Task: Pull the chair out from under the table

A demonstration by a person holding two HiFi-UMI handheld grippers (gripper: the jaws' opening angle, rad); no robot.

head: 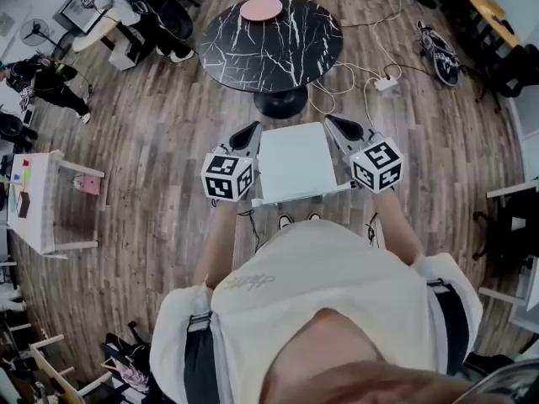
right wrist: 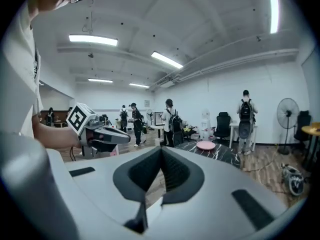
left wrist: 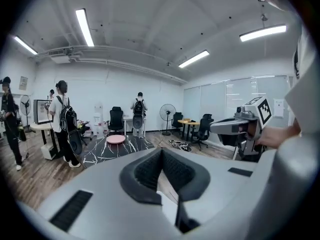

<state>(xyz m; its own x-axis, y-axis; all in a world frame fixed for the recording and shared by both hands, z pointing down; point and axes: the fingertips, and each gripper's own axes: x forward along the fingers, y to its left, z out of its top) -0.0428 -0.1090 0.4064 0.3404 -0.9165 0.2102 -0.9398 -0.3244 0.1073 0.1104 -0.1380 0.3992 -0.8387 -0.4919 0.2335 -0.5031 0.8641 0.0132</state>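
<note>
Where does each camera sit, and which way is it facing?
Head view: on the person's head, steeply down onto the white chair gripped by the left hand-held gripper and right hand-held gripper; forearms and torso show.
Left gripper view: on the left hand-held gripper, facing the black table; its shut jaws show, the right one at right.
Right gripper view: on the right hand-held gripper, same direction; shut jaws, the left one at left.
Shared: both gripper views see the pink plate.

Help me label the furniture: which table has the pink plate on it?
The round black marble-patterned table beyond the white square chair; the round pink plate sits near its far edge. The white rectangular table at left has none.
</note>
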